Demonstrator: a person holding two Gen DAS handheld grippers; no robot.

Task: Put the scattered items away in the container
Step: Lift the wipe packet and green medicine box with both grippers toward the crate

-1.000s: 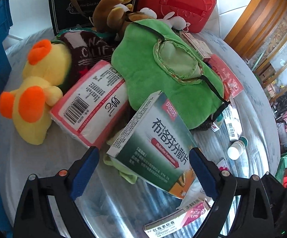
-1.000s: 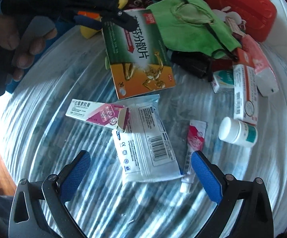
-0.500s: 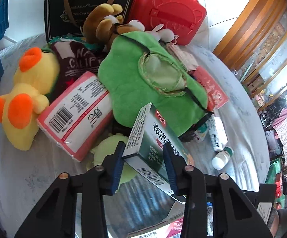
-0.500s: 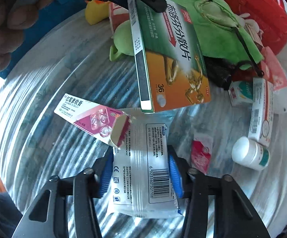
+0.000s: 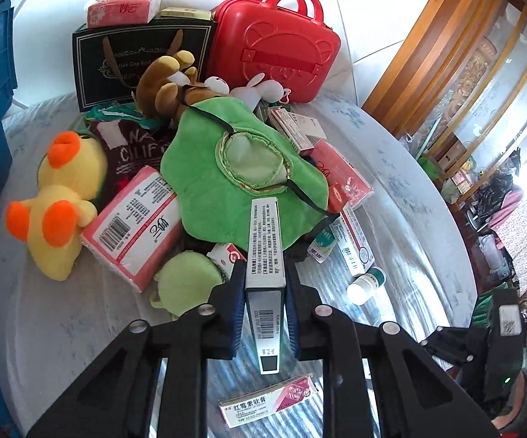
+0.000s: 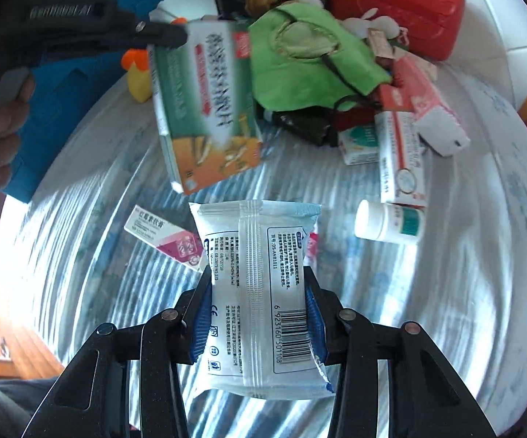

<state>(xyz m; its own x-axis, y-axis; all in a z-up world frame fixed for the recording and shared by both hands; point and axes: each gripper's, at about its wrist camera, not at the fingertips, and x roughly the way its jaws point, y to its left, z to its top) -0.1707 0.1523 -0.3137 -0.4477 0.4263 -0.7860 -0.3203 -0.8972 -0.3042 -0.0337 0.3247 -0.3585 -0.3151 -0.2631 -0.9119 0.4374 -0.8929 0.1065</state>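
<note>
Now two items are held clear of the round table (image 6: 482, 255).
A green-and-orange medicine box (image 5: 265, 252) is clamped edgewise by the left gripper (image 5: 264, 314); a white sealed packet (image 6: 259, 292) is pinched by the right gripper (image 6: 258, 323), above the remaining clutter.

Between your left tongs (image 5: 264, 301): cardboard box (image 5: 265, 248), printed, slight sheen. Between your right tongs (image 6: 258, 314): plastic sachet (image 6: 259, 292), glossy, crinkled seam. Tong arms matt black plastic, pads (image 6: 314, 314) ribbed blue. Beyond left tongs: green cloth (image 5: 234, 175), fuzzy; yellow plush duck (image 5: 59, 197); red case (image 5: 278, 47), hard glossy plastic. Table cover (image 6: 464, 292) shiny, rippled.
</note>
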